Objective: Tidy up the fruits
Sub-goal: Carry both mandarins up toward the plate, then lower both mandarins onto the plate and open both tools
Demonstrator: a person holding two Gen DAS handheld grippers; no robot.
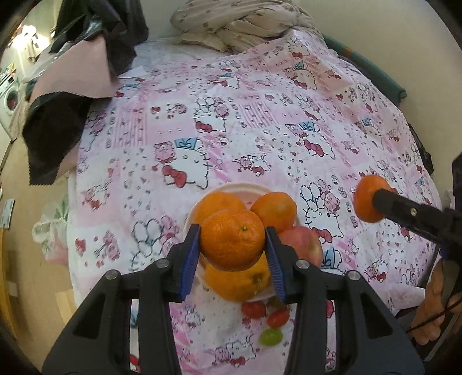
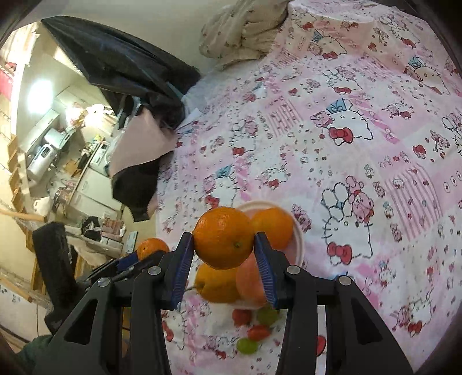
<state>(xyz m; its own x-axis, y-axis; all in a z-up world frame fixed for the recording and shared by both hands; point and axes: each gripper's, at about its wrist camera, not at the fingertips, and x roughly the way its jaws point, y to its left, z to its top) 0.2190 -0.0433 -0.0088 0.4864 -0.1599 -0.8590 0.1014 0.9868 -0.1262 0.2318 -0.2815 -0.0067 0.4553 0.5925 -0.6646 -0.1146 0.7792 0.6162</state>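
Observation:
In the left wrist view my left gripper (image 1: 233,230) is shut on a mandarin (image 1: 232,242), held above a white bowl (image 1: 231,186) on the pink patterned bedsheet. The bowl holds oranges (image 1: 274,210) and a reddish apple (image 1: 303,245). To the right, a finger (image 1: 387,202) of the other gripper presses a second orange (image 1: 365,202). In the right wrist view my right gripper (image 2: 223,236) is shut on that orange (image 2: 223,242) above the bowl (image 2: 300,239). At the left, the left gripper's fingers (image 2: 130,261) carry the mandarin (image 2: 151,248).
Cherry tomatoes (image 1: 254,309) and a green grape (image 1: 270,337) lie on the sheet in front of the bowl. Black and pink clothes (image 1: 72,86) hang over the bed's left edge. A crumpled blanket (image 1: 231,26) lies at the far end. A hand (image 1: 436,305) shows at the right.

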